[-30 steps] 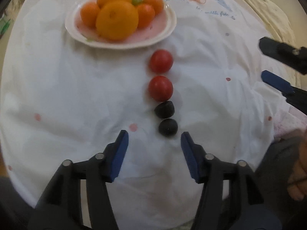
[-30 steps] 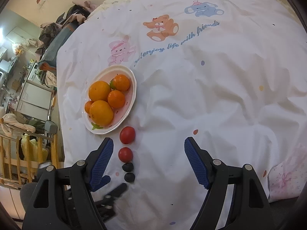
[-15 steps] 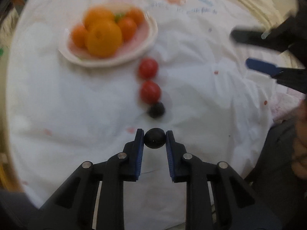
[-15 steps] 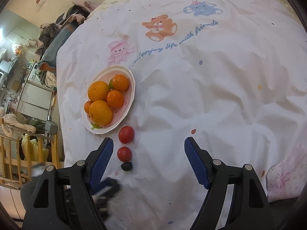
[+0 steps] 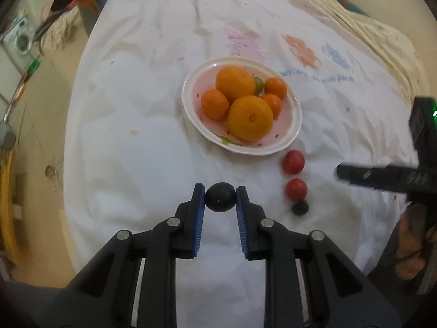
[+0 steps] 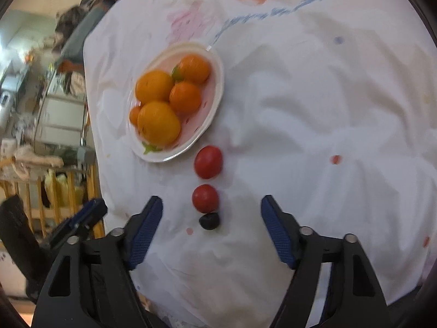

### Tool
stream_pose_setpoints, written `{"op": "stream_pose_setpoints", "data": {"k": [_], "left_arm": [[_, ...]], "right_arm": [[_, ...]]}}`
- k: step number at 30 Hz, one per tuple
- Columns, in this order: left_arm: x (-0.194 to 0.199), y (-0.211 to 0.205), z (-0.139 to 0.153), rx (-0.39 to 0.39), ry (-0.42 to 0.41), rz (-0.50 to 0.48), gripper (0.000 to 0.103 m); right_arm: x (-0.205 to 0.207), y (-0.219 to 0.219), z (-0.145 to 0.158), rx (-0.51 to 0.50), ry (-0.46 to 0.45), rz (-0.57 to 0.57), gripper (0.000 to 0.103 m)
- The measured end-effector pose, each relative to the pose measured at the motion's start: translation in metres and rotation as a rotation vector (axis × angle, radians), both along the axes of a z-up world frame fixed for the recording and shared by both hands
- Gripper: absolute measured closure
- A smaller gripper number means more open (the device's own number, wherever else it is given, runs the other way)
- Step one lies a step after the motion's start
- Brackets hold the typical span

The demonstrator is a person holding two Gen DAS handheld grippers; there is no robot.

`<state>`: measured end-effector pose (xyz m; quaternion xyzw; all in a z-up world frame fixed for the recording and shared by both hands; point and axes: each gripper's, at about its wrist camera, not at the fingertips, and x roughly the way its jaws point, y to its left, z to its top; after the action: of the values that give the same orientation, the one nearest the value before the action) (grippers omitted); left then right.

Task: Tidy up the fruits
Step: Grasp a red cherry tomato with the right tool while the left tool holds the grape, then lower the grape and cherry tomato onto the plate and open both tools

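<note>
My left gripper (image 5: 220, 198) is shut on a dark round fruit (image 5: 220, 197), held above the white cloth in front of the plate (image 5: 296, 125). The plate carries several oranges (image 5: 250, 117). To its right on the cloth lie two red tomatoes (image 5: 293, 161) (image 5: 296, 189) and a second dark fruit (image 5: 300, 207) in a row. In the right wrist view my right gripper (image 6: 211, 213) hovers over that row with its jaws closing; the dark fruit (image 6: 209, 220) and the nearer tomato (image 6: 205, 198) lie between the fingers, untouched. The right gripper's arm (image 5: 382, 177) shows at the left view's right edge.
A white printed cloth (image 6: 314, 109) covers the round table. Beyond the table's left edge are a wooden railing (image 6: 41, 191) and cluttered furniture (image 6: 60, 114). A person's hand (image 5: 409, 248) shows at the far right of the left wrist view.
My left gripper closed on the nearest dark fruit, lifted it and carried it left, toward the plate. My right gripper moved down and closer to the tomato row, its jaws narrowing.
</note>
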<state>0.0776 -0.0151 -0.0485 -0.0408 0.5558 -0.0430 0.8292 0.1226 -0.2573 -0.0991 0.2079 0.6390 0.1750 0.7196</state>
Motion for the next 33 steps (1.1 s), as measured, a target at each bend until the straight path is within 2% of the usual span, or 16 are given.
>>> {"op": "stream_pose_setpoints", "data": {"k": [2,8,12,13,14,19,28,33], "left_arm": [[0.001,0.001,0.001,0.013,-0.017,0.013,0.084],[0.003,0.004,-0.003,-0.022,0.0,0.037,0.084],[0.005,0.004,-0.006,-0.019,0.006,0.041,0.084],[0.005,0.004,-0.006,-0.019,0.007,0.043,0.084],[0.005,0.005,-0.007,-0.024,0.011,0.045,0.084],[0.005,0.004,-0.005,-0.018,-0.003,0.044,0.084],[0.006,0.014,-0.009,0.008,-0.011,0.086,0.084],[0.007,0.021,0.011,-0.011,-0.064,0.109,0.084]], "right_arm": [[0.003,0.015,-0.007,-0.029,0.005,0.059,0.041],[0.006,0.042,-0.032,-0.129,0.028,0.126,0.051],[0.009,0.054,-0.036,-0.148,0.014,0.162,0.059],[0.009,0.056,-0.037,-0.146,0.014,0.169,0.067],[0.009,0.059,-0.039,-0.15,0.015,0.183,0.07],[0.008,0.059,-0.033,-0.151,-0.021,0.196,0.071],[0.001,0.042,-0.005,-0.017,-0.075,0.13,0.071],[0.002,0.02,0.027,0.082,-0.163,0.061,0.071]]}}
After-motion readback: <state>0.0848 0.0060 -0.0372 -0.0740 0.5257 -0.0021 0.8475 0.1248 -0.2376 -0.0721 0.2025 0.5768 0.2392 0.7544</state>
